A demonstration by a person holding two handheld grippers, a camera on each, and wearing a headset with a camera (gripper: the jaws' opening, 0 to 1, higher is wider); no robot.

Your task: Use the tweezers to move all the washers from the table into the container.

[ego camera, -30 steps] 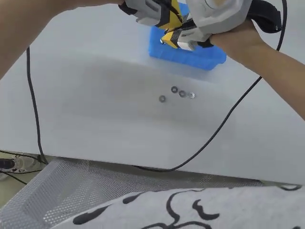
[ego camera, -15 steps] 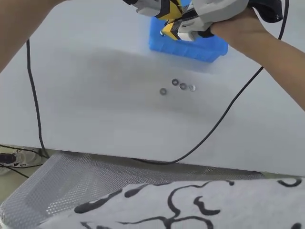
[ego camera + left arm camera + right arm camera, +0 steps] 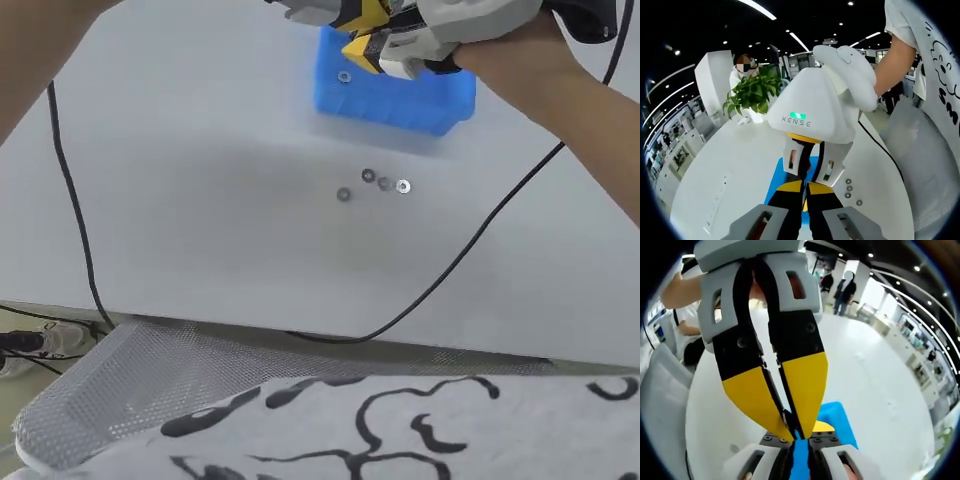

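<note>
container: blue container [image 3: 400, 108] at the far side of the table [image 3: 200, 210], in the head view.
left gripper: left gripper [image 3: 792, 432] hangs just above the container, its yellow jaws drawn together to a point.
right gripper: right gripper [image 3: 810, 177] meets it tip to tip over the container. its jaws stand close, with a thin slit where the container's blue shows through. whether they clamp anything i cannot tell.
tweezers: too small and too buried among the jaw tips over the container to make out. how far open they are, and whether they hold anything, i cannot tell.
dropped washer: one washer [image 3: 345, 77] lies inside the container, at its left end.
loose washers: four loose washers [image 3: 385, 184] in a small cluster on the table, on the near side of the container and well apart from it.
change: half a second ago the jaw tips crowded the container's left end. now the washer there lies bare. the cluster counts four then and now.
meaning: one delivery looks done. four are left, so the likely next move is from the container back to the cluster.
</note>
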